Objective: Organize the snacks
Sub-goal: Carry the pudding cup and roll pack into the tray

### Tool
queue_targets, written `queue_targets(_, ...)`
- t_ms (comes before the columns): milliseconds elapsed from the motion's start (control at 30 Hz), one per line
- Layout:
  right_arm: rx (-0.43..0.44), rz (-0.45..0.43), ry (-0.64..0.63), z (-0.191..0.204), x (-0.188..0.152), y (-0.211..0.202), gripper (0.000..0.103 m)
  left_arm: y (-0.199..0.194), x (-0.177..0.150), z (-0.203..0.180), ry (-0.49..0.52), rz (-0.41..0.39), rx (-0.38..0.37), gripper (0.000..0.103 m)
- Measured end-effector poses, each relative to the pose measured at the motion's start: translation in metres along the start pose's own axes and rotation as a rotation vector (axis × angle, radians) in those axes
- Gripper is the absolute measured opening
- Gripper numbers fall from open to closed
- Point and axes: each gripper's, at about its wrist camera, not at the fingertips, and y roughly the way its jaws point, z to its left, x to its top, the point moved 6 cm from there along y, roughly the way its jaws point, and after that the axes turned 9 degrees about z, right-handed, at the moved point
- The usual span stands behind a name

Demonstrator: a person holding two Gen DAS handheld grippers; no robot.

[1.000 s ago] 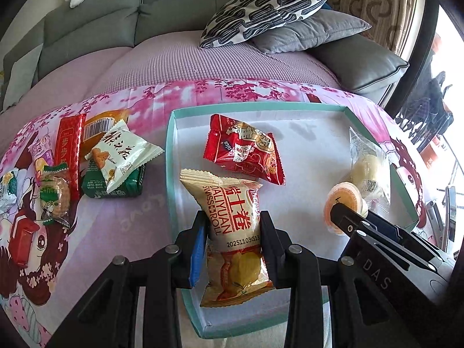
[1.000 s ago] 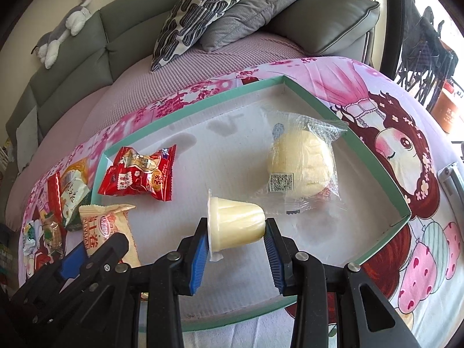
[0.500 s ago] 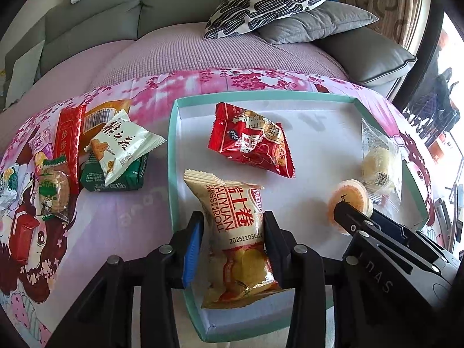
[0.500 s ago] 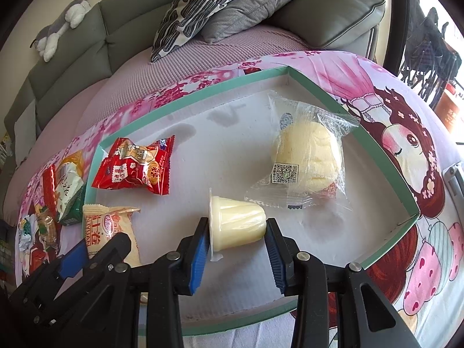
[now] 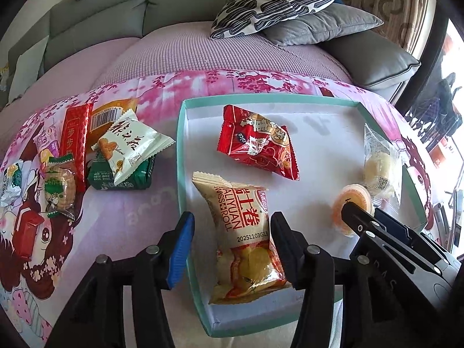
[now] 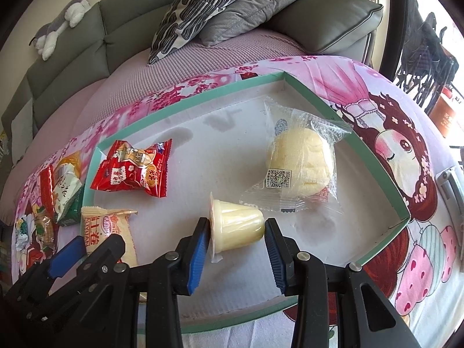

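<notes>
In the left wrist view, the left gripper (image 5: 230,240) is seen with its jaws just opened around the Swiss roll packet (image 5: 245,239): a second ago the packet was pinched at its waist, whereas now a clear gap shows between the blue pad and the wrapper, though the far finger remains just beside it. The packet lies flat inside the teal-rimmed tray (image 5: 180,156), near its front left corner, below the red snack packet (image 5: 258,142). This step is judged finished, and the left gripper is freed for the pile of snacks (image 5: 87,150) left on the cloth beside the tray. In the right wrist view, the right gripper (image 6: 236,232) is shown clamped on the jelly cup (image 6: 236,226), held sideways by lid and base, low over the tray floor beside the wrapped bun (image 6: 301,168); this grip is unchanged, so release is judged still pending.
</notes>
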Motion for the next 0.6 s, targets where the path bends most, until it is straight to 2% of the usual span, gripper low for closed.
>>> queue_targets(233, 0.007, -0.073, -0.017, 0.005, 0.005, -0.025, 0.042, -0.020, 0.005, 0.002, -0.001, -0.045, -0.026, 0.057)
queue_targets(600, -0.002, -0.076, -0.021, 0.004, 0.005, -0.028, 0.042, -0.023, 0.007, 0.011, -0.033, -0.059, -0.025, 0.058)
